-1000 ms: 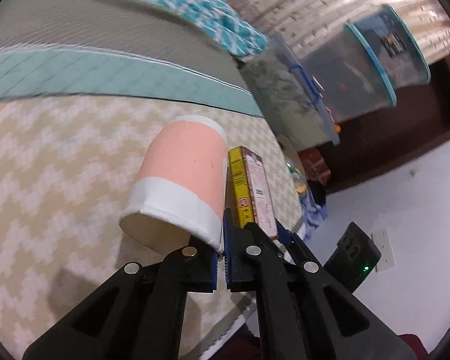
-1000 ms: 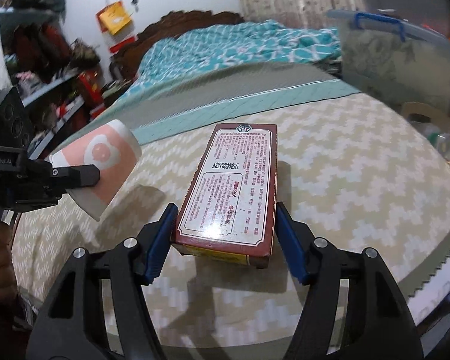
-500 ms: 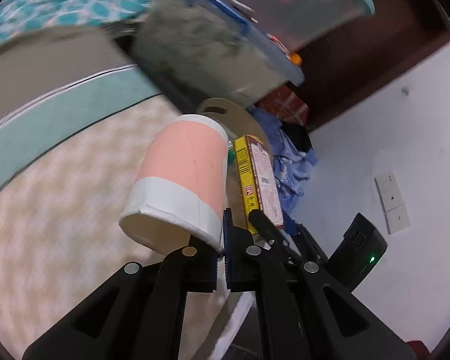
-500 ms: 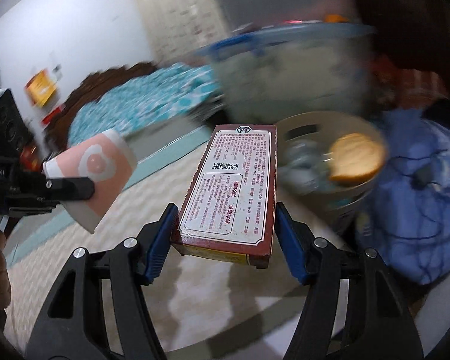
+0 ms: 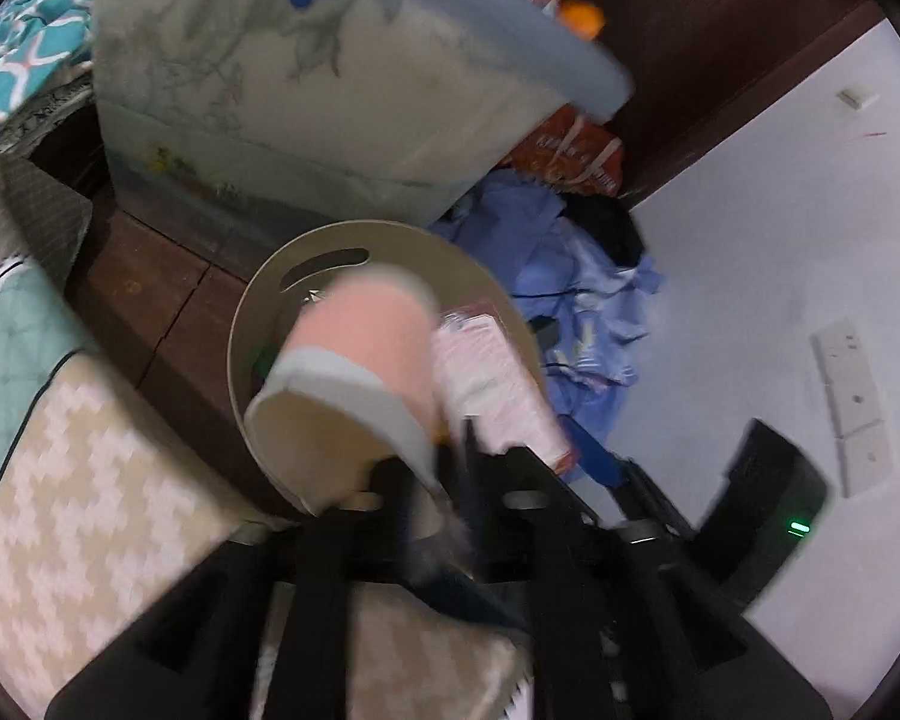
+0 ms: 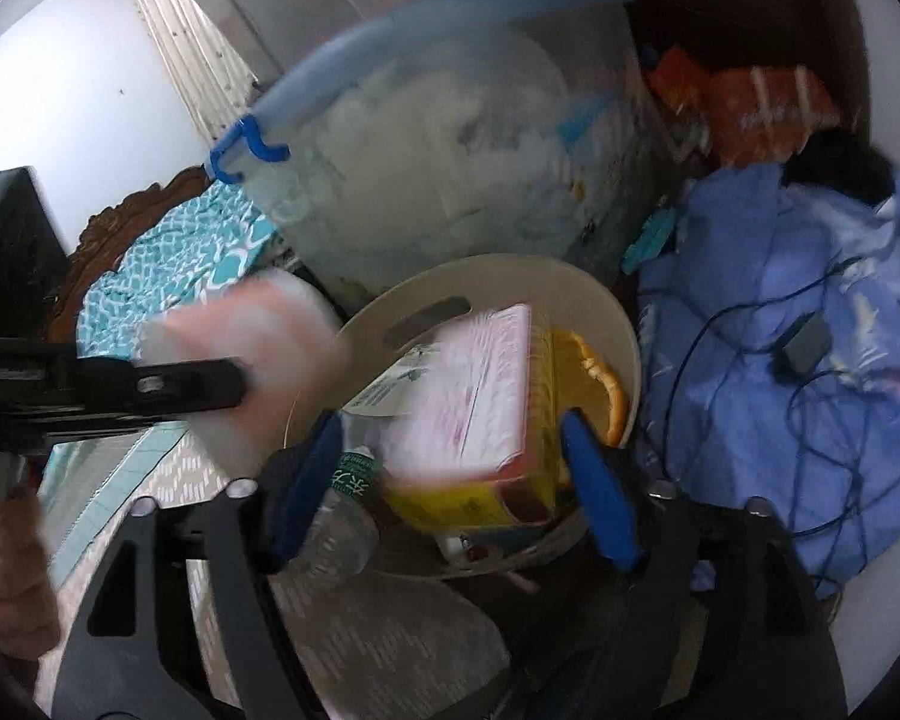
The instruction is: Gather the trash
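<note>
Both claws are now swinging off the bed, over the round beige bin (image 6: 627,354).
I'm opening the left claw (image 5: 450,468) beside the pink paper cup (image 5: 360,354); the right claw (image 6: 456,474) is widening around the glossy carton (image 6: 474,408).

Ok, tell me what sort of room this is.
Most likely a lived-in bedroom: a teal patterned bedspread against a carved dark wooden headboard, a clear plastic storage tub with blue lid, and a crumpled blue cloth heap beside the round beige waste bin.
</note>
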`<move>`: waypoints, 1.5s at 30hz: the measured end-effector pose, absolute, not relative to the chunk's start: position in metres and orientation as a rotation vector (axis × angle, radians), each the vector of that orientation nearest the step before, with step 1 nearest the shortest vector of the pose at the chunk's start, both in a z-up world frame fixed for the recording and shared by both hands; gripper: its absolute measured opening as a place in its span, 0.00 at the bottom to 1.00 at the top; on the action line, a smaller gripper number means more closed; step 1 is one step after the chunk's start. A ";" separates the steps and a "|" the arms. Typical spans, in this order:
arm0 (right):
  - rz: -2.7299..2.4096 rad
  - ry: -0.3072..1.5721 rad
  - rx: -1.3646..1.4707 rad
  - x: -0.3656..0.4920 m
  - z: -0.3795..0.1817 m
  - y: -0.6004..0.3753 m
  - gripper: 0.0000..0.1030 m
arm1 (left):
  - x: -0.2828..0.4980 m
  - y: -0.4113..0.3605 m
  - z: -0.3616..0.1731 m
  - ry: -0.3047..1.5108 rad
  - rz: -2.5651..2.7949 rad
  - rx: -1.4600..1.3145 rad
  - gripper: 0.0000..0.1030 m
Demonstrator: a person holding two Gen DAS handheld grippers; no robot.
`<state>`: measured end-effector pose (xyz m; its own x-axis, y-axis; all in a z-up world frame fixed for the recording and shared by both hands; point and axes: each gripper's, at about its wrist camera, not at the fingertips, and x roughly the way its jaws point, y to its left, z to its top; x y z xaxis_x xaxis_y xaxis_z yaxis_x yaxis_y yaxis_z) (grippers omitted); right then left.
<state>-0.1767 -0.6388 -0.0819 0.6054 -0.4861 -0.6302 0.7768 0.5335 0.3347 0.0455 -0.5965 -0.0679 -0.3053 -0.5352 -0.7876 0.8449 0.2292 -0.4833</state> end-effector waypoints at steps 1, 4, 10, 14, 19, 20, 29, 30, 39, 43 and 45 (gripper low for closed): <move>-0.814 0.489 0.641 -0.181 -0.081 -0.638 0.78 | 0.046 -0.603 -0.074 1.264 -1.388 0.351 0.52; -0.836 0.449 0.658 -0.194 -0.079 -0.629 0.82 | 0.050 -0.611 -0.088 1.302 -1.340 0.356 0.54; -0.871 0.418 0.661 -0.212 -0.079 -0.591 0.82 | 0.058 -0.580 -0.077 1.267 -1.357 0.305 0.62; -0.872 0.395 0.663 -0.216 -0.076 -0.557 0.82 | 0.066 -0.545 -0.067 1.272 -1.366 0.239 0.62; -0.821 0.405 0.670 -0.204 -0.074 -0.522 0.82 | 0.060 -0.478 -0.059 1.206 -1.332 0.242 0.69; -0.806 0.412 0.670 -0.199 -0.075 -0.514 0.82 | 0.056 -0.464 -0.057 1.181 -1.319 0.257 0.69; -0.736 0.481 0.682 -0.169 -0.078 -0.447 0.82 | 0.047 -0.339 -0.044 1.002 -1.171 0.311 0.81; -0.731 0.485 0.680 -0.167 -0.078 -0.441 0.82 | 0.046 -0.326 -0.042 0.983 -1.156 0.311 0.83; -0.676 0.514 0.602 -0.137 -0.064 -0.367 0.86 | 0.048 -0.233 -0.024 0.842 -0.980 0.323 0.91; -0.671 0.515 0.605 -0.138 -0.064 -0.346 0.90 | 0.042 -0.205 -0.022 0.787 -0.882 0.357 0.92; -0.678 0.507 0.613 -0.142 -0.065 -0.336 0.92 | 0.037 -0.196 -0.021 0.765 -0.843 0.380 0.92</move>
